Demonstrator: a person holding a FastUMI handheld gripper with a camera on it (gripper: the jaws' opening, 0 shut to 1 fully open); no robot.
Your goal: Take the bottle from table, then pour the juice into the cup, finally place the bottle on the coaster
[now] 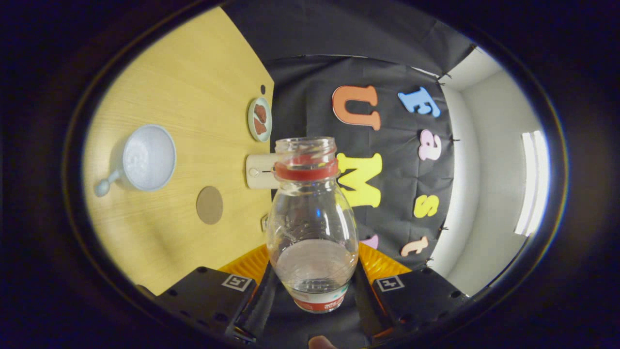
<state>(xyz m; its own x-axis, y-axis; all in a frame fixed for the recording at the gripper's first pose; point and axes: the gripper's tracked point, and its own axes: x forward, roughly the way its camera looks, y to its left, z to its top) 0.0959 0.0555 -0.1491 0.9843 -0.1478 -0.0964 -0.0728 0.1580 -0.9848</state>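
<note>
Two fingers: the gripper clamps the clear bottle from both sides.
Bottle axis: along the fingers, open mouth pointing away, capless.
Cup: the white cup lies on the wooden table, well apart.
Coaster: the round brown coaster lies between cup and bottle.
</note>
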